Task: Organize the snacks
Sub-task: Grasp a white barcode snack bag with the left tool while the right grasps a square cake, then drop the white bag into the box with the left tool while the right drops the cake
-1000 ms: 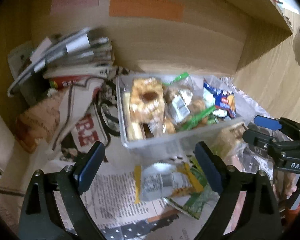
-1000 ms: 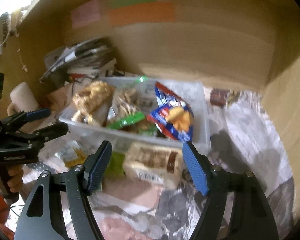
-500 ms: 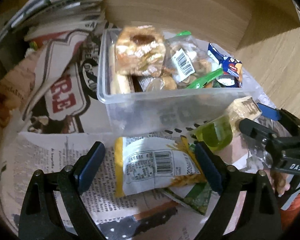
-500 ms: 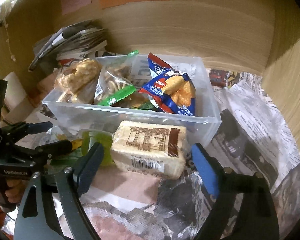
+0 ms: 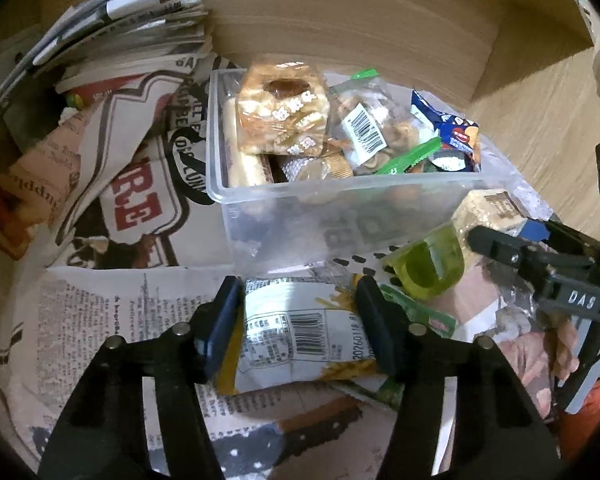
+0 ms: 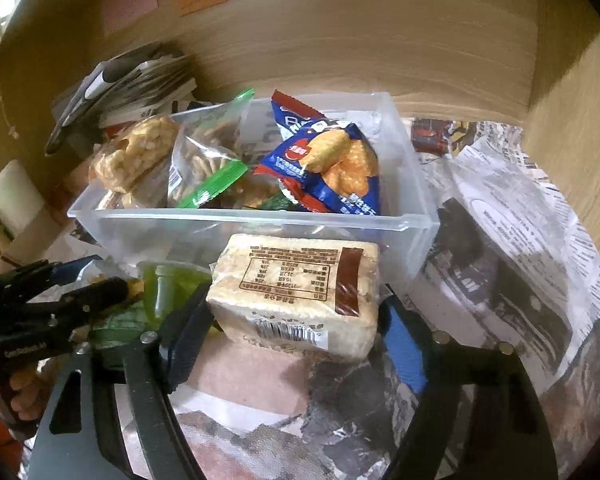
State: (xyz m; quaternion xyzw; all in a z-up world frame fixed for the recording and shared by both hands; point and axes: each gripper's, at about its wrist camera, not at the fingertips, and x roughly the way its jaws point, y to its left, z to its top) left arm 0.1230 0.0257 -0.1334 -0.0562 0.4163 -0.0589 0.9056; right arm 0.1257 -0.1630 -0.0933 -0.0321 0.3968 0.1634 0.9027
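A clear plastic bin (image 5: 340, 216) holds several snack packs and also shows in the right wrist view (image 6: 260, 224). My left gripper (image 5: 300, 328) is shut on a white and yellow snack bag (image 5: 300, 332) that lies on the newspaper in front of the bin. My right gripper (image 6: 288, 332) is shut on a wrapped beige rice cake block (image 6: 300, 292), just before the bin's front wall. The block's corner shows in the left wrist view (image 5: 488, 208). A green jelly cup (image 5: 428, 264) sits between the two grippers.
Newspaper (image 6: 520, 208) lines the wooden shelf. A stack of folded papers (image 5: 112, 28) lies at the back left. Wooden walls (image 6: 380, 40) close the back and the right side. A green packet (image 5: 420, 316) lies under the snack bag.
Both grippers moved forward and down toward the bin. The left jaws closed on the snack bag. The right jaws closed on the rice cake block.
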